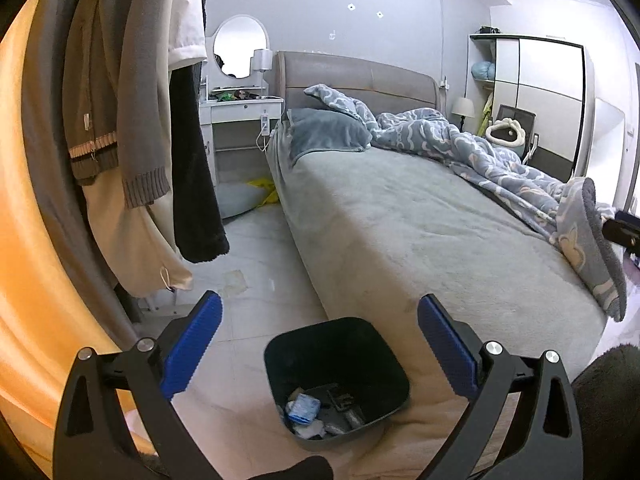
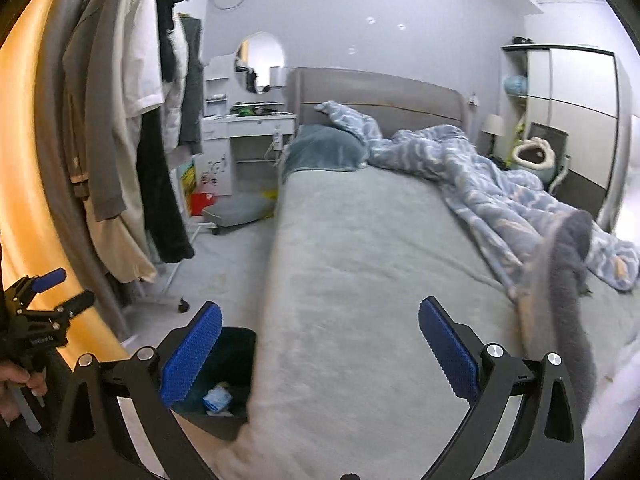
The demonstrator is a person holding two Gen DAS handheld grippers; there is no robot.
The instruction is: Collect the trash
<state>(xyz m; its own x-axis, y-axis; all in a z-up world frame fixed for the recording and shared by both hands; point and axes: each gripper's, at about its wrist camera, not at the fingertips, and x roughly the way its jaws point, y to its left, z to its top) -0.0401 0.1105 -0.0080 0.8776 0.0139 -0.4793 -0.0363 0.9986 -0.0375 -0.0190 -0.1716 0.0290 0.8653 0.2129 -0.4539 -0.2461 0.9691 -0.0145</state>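
A black trash bin (image 1: 380, 364) stands on the floor at the foot corner of the bed, holding a blue packet (image 1: 304, 404) and other scraps. My left gripper (image 1: 320, 312) hovers above it, open, nothing between its blue pads. In the right wrist view the same bin (image 2: 234, 360) shows low at the left with the blue packet (image 2: 218, 398) inside. My right gripper (image 2: 320, 312) is open over the grey bed sheet, empty. The left gripper (image 2: 60, 288) also appears at the far left edge of that view, held by a hand (image 2: 18, 378).
A grey bed (image 2: 360, 260) with a rumpled blue duvet (image 2: 480, 176) fills the middle. Hanging clothes on a rack (image 2: 120, 140) crowd the left. A white dresser with a round mirror (image 1: 240, 46) stands behind. A floor cushion (image 2: 236, 206) and yellow scrap (image 1: 266, 190) lie by the bedside.
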